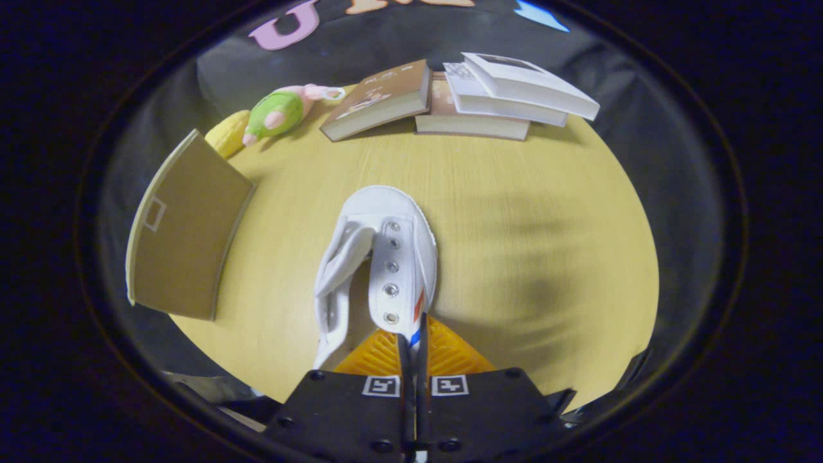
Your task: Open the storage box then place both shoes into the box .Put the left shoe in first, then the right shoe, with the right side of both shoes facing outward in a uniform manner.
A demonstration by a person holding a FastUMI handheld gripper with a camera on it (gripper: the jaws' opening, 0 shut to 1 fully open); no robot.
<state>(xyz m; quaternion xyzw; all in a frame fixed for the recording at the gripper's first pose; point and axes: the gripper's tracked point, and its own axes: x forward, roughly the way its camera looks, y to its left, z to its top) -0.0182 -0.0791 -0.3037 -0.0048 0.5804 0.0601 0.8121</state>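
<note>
Gripper view: white canvas lace-less shoe [379,257] above yellow wooden table [514,212], toe far.
Gripper [413,344]: fingers pinching the shoe's eyelet flap.
Handling: light, floppy; heel rim likely steadier.

Heel end of the shoe [379,270] tucked under the gripper [412,352], fingers nearly together with just a thin strip of its side wall pinched between, so can't really see how much is grabbed. Sole and far side hidden too. Box [183,238] showing mostly one brown flap, rest cut off near the rim, inside not visible. Yellow plush [226,132] half hidden behind that flap. Bottom book [472,122] mostly covered by the ones stacked on top. Book covers too small and warped to read. Near table [514,212] edge lost under the gripper body.
</note>
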